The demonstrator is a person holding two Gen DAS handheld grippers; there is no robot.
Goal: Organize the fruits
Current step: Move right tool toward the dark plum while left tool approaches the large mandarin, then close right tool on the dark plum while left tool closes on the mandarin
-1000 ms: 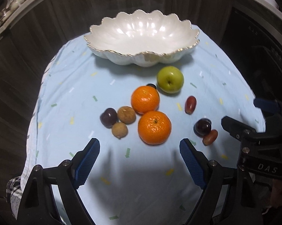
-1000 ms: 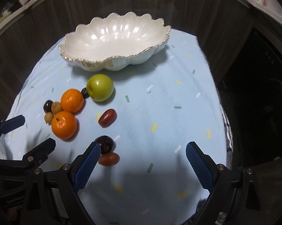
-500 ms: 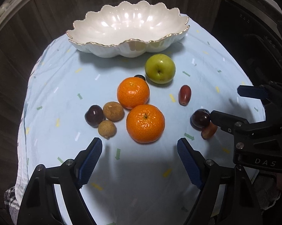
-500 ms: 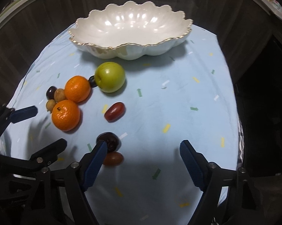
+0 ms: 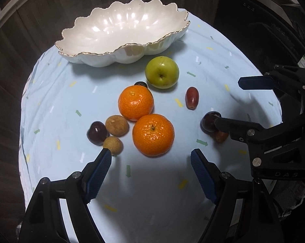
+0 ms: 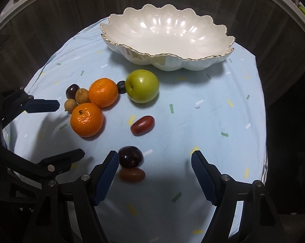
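Observation:
A white scalloped bowl [image 5: 103, 49] [image 6: 120, 43] with a gold rim stands empty at the back of the light blue cloth. In front lie a green apple [image 5: 162, 72] [image 6: 142, 86], two oranges [image 5: 135, 102] [image 5: 153, 134], two brown longans [image 5: 117, 125], dark plums [image 5: 96, 132] [image 6: 130, 157] and red oblong fruits [image 5: 192, 97] [image 6: 142, 125]. My left gripper [image 5: 151, 160] is open and empty, just short of the near orange. My right gripper [image 6: 155, 162] is open and empty, its left finger beside a dark plum and a red fruit [image 6: 132, 174].
The light blue cloth [image 5: 152, 202] covers a small round table with dark wood flooring around it. The right gripper body [image 5: 274, 133] shows at the right of the left wrist view; the left gripper body [image 6: 20, 105] shows at the left of the right wrist view.
Both grippers have moved forward toward the fruit and bowl; both stay open. The fruits have not moved.

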